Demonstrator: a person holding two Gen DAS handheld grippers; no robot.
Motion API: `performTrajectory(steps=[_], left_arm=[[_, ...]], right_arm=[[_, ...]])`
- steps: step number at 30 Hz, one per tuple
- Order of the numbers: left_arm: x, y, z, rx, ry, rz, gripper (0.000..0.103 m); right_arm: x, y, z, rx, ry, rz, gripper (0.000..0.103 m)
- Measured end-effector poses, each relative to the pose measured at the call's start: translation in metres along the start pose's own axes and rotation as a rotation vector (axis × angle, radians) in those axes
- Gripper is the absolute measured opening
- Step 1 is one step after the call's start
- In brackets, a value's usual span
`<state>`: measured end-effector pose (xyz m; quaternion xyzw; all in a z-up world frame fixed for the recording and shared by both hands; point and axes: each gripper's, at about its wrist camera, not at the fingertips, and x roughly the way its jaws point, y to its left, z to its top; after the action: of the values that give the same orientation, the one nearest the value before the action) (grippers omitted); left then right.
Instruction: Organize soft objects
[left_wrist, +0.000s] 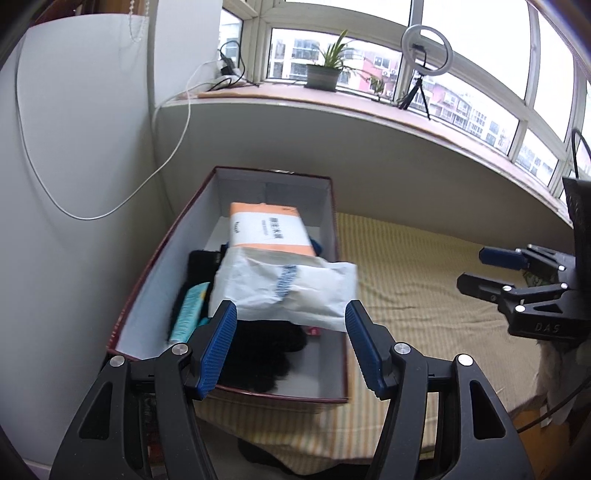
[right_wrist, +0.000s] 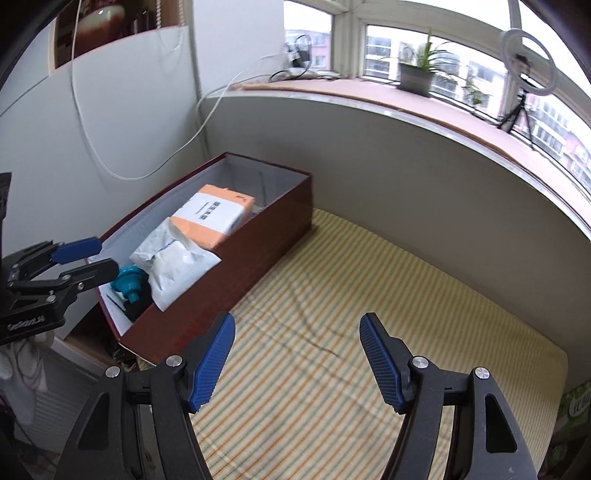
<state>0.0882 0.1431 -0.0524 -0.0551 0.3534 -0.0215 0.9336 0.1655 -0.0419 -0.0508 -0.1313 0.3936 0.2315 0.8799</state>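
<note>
A dark red box (left_wrist: 129, 295) (right_wrist: 236, 266) stands on the striped mat. Inside it lie an orange-and-white tissue pack (left_wrist: 269, 229) (right_wrist: 214, 214), a white soft pack (left_wrist: 288, 288) (right_wrist: 173, 258) whose right end overhangs the box's right wall, a teal tube (left_wrist: 188, 310) (right_wrist: 127, 282) and black cloth (left_wrist: 258, 350). My left gripper (left_wrist: 291, 347) (right_wrist: 86, 258) is open, just in front of the white pack and not touching it. My right gripper (right_wrist: 297, 362) (left_wrist: 476, 269) is open and empty over the mat, to the right of the box.
The yellow striped mat (right_wrist: 369, 314) (left_wrist: 424, 280) stretches to the right of the box. A white wall panel (left_wrist: 74, 166) stands left of the box. A curved sill (left_wrist: 332, 99) carries a potted plant (left_wrist: 325, 70), cables and a ring light (left_wrist: 424, 55). A green package (right_wrist: 576, 410) sits at far right.
</note>
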Motion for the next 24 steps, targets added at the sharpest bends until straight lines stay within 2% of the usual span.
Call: performTrajectory(steps=[3, 8, 13, 19, 24], left_arm=[[-0.004, -0.008, -0.004, -0.018, -0.018, -0.020, 0.061], [-0.007, -0.030, -0.012, 0.015, -0.031, -0.027, 0.061], [-0.010, -0.051, -0.019, 0.030, -0.033, -0.067, 0.061], [-0.013, -0.076, -0.028, 0.053, -0.039, -0.093, 0.061], [-0.013, -0.088, -0.032, 0.083, -0.038, -0.087, 0.061]], right_arm=[[-0.009, -0.006, -0.013, 0.037, -0.024, -0.021, 0.066], [-0.018, -0.023, -0.035, 0.093, -0.030, -0.065, 0.067], [-0.029, -0.049, -0.059, 0.141, -0.034, -0.133, 0.067], [-0.049, -0.092, -0.088, 0.234, -0.038, -0.205, 0.067], [-0.057, -0.147, -0.114, 0.345, -0.028, -0.295, 0.068]])
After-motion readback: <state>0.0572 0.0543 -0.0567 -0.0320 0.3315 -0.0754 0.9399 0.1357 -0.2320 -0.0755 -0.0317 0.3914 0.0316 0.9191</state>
